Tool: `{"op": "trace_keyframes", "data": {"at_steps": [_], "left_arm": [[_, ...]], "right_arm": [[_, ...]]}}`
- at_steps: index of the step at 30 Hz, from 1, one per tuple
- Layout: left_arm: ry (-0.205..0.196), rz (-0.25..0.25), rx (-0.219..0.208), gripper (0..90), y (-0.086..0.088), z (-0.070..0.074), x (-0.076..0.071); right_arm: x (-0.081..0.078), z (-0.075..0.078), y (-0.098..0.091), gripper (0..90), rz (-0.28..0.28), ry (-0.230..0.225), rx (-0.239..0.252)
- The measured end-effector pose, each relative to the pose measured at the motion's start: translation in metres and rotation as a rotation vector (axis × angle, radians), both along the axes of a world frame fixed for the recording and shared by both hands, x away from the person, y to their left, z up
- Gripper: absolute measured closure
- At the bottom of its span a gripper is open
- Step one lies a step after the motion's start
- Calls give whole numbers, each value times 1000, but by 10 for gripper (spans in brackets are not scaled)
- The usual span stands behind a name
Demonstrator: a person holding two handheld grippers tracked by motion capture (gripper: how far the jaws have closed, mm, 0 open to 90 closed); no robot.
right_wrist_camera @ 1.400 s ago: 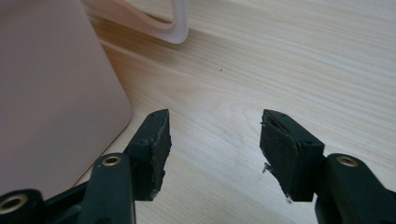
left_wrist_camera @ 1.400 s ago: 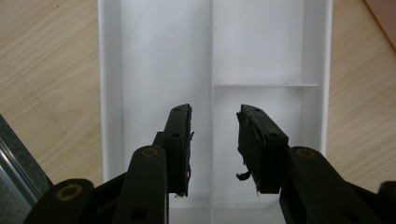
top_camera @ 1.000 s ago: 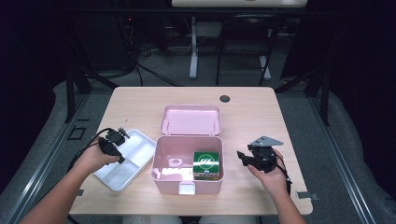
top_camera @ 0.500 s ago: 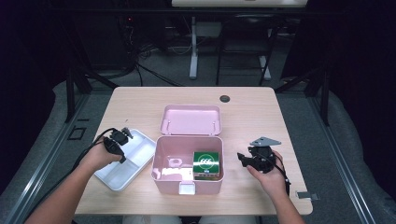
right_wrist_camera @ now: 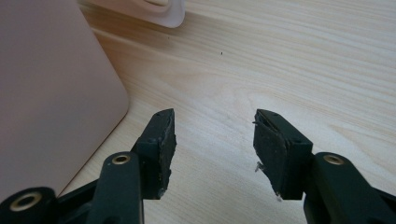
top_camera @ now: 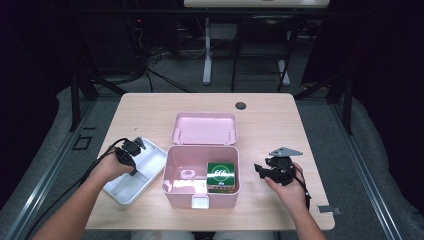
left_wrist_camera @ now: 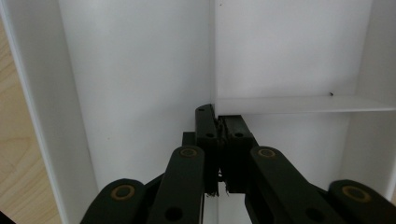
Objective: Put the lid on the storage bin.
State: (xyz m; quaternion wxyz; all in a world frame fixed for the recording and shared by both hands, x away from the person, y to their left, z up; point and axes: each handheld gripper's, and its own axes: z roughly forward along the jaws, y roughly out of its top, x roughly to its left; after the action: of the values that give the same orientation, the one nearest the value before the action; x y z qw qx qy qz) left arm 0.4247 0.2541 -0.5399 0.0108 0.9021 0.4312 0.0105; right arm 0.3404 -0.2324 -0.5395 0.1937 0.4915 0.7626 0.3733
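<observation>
- Where the bench (top_camera: 150,107) starts at its left, a white tray (top_camera: 127,186) lies tilted, just beside the pink box (top_camera: 172,175).
- Over that tray sits the left hand-held gripper (top_camera: 134,165), held in the person's left hand (top_camera: 112,167), with a black cable trailing off to the left.
- In the left gripper view, this left hand-held gripper (left_wrist_camera: 218,121) has just been closing; its jaws now meet on the thin upright divider (left_wrist_camera: 213,51) inside the tray (left_wrist_camera: 130,70), right where a cross divider (left_wrist_camera: 299,104) branches off.
- White tray walls rise on both sides there, and a strip of bench wood (left_wrist_camera: 16,154) shows past the left wall.
- Next comes the pink box, open, with its lid (top_camera: 205,127) folded back flat on the bench behind it.
- Inside the box, a green pack (top_camera: 221,173) stands in the right part; a small pink ring-shaped piece (top_camera: 188,174) lies on the floor to the left of it.
- A small dark disc (top_camera: 241,105) rests on the bench well behind the lid.
- Right of the box, the right hand-held gripper (top_camera: 261,170) lies low over the bench in the right hand (top_camera: 289,187), a grey plate on top, its jaws pointing at the box's side.
- In the right gripper view, the right hand-held gripper (right_wrist_camera: 214,140) stands about half open with only bare wood between the pads; the box wall (right_wrist_camera: 46,93) is just to their left.
</observation>
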Motion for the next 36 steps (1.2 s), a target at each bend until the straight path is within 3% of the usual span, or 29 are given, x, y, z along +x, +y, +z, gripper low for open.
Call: {"op": "trace_keyframes", "data": {"at_steps": [12,22,27,30,36], "left_arm": [[7,20,-7,887,1,-1,1],[21,9,5,892,7,0,2],[15,10,-8,893,12,7,1],[4,2,10,893,14,13,0],[-20,-12,1,893,17,33,-3]], "right_arm": [[1,-2,-1,485,3,7,9],[1,-2,-1,487,3,9,13],[1,-3,-1,487,6,6,7],[1,-3,-1,487,6,7,7],[2,-5,1,488,8,17,2]]}}
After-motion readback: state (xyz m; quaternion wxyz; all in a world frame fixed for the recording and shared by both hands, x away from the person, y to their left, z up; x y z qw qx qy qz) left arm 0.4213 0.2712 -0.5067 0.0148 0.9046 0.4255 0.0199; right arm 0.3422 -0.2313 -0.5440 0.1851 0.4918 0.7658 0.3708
